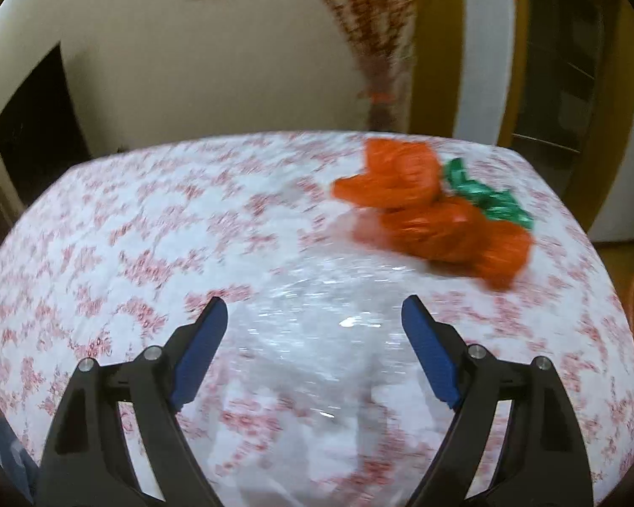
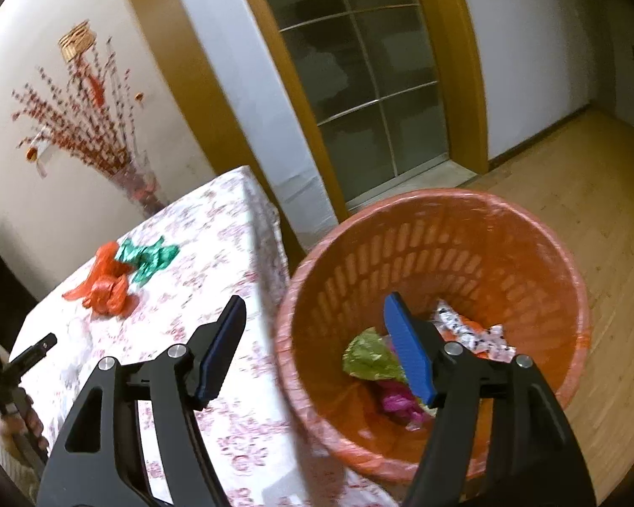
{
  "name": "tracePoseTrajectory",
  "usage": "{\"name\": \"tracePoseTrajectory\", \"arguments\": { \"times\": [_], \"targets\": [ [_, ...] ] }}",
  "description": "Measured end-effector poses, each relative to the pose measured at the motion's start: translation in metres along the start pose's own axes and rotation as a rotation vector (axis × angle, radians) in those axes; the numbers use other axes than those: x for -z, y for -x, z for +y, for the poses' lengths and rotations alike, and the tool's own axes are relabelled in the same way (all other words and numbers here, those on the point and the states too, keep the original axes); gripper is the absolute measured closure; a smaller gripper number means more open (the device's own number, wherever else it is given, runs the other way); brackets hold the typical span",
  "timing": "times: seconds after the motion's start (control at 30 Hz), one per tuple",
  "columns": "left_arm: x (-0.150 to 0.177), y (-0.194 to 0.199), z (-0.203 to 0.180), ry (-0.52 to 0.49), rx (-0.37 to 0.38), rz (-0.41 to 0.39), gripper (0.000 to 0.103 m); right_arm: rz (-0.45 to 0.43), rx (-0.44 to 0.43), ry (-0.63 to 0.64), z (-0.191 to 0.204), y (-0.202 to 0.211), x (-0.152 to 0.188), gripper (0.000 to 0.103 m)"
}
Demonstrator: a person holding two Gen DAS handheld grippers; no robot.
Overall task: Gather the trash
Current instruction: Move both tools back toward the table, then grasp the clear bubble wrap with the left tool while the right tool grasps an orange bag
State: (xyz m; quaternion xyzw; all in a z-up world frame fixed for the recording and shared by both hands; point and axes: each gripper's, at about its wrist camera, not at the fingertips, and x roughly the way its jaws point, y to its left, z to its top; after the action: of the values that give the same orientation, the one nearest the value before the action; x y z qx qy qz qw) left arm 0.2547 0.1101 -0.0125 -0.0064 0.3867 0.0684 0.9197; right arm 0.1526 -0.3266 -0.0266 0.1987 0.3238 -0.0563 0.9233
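Beside the orange basket [image 2: 507,249], which already holds wrappers, the right tongs [image 2: 317,346] hang apart and empty. On the table [image 1: 127,232], the left tongs [image 1: 315,317] gape over what seems clear plastic [image 1: 317,308], near the orange bag [image 1: 422,211] and green wrapper [image 1: 486,198].

my left gripper [image 1: 315,310] hangs wide apart over clear crinkled plastic [image 1: 317,338] on the table [image 1: 105,232]; bare cloth spreads to its left. orange bags [image 1: 422,207] and a green wrapper [image 1: 486,194] crowd the far right corner. my right gripper [image 2: 315,310] straddles the table edge and the orange bin [image 2: 444,253], whose mouth gapes above wrappers.
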Motion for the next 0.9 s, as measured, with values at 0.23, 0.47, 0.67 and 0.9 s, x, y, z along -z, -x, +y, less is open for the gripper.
{"name": "tracePoseTrajectory", "arguments": {
  "times": [0.23,0.47,0.67,0.9],
  "targets": [
    [0.004,-0.037,0.018,0.044,0.019,0.104,0.020,0.028,-0.019,0.069,0.030,-0.006,0.003,0.036],
    [0.008,-0.045,0.008,0.056,0.082,0.118,0.040,0.067,-0.058,0.127,0.062,-0.017,0.007,0.036],
    [0.007,-0.041,0.003,0.051,0.126,0.111,0.069,0.104,-0.118,0.206,0.107,-0.032,0.013,0.036],
    [0.004,-0.020,0.035,0.089,0.121,0.056,0.075,0.152,-0.232,0.300,0.178,-0.069,0.011,0.036]
  ]
}}
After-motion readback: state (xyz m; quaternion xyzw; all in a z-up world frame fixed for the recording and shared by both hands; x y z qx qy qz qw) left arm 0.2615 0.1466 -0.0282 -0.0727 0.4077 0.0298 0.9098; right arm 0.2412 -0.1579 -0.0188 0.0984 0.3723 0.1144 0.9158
